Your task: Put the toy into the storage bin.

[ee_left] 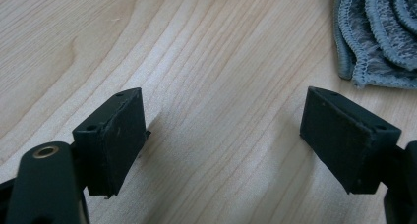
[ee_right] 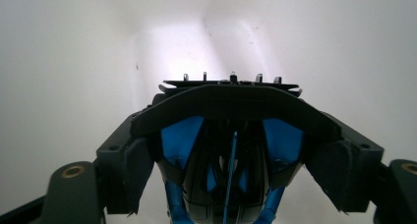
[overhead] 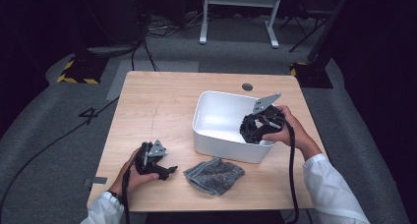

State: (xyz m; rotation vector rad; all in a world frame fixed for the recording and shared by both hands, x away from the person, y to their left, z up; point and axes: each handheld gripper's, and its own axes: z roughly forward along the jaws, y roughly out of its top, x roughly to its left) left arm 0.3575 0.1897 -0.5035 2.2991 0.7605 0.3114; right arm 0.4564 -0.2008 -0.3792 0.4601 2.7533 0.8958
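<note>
**Ana:** While the right gripper (overhead: 247, 131) hangs inside the white plastic bin (overhead: 206, 117), what is it carrying?

**Ben:** A black and blue toy car (ee_right: 231, 150), by the look of it. In the right gripper view its jaws are clamped on the car's two sides, and the bin's white wall lies just ahead of the car's nose.

**Ana:** So how far along would you say this is?

**Ben:** Late, I'd judge. The car is over the bin's floor, near the right wall, yet not let go. Whether it touches the floor I cannot tell. What's left seems to be opening the jaws and lifting out.

**Ana:** And the left gripper (overhead: 168, 172)?

**Ben:** Its jaws stand wide apart with nothing between them, low over the wooden table (overhead: 157, 101). A crumpled grey cloth (overhead: 214, 175) lies just beside it, in front of the bin, untouched; that may be next.

**Ana:** Room to move?

**Ben:** Tight on the right: the hand sits over the bin's rim, so straight up is the clean way out. On the left, bare table all round, though the near edge is close behind the hand.
</note>
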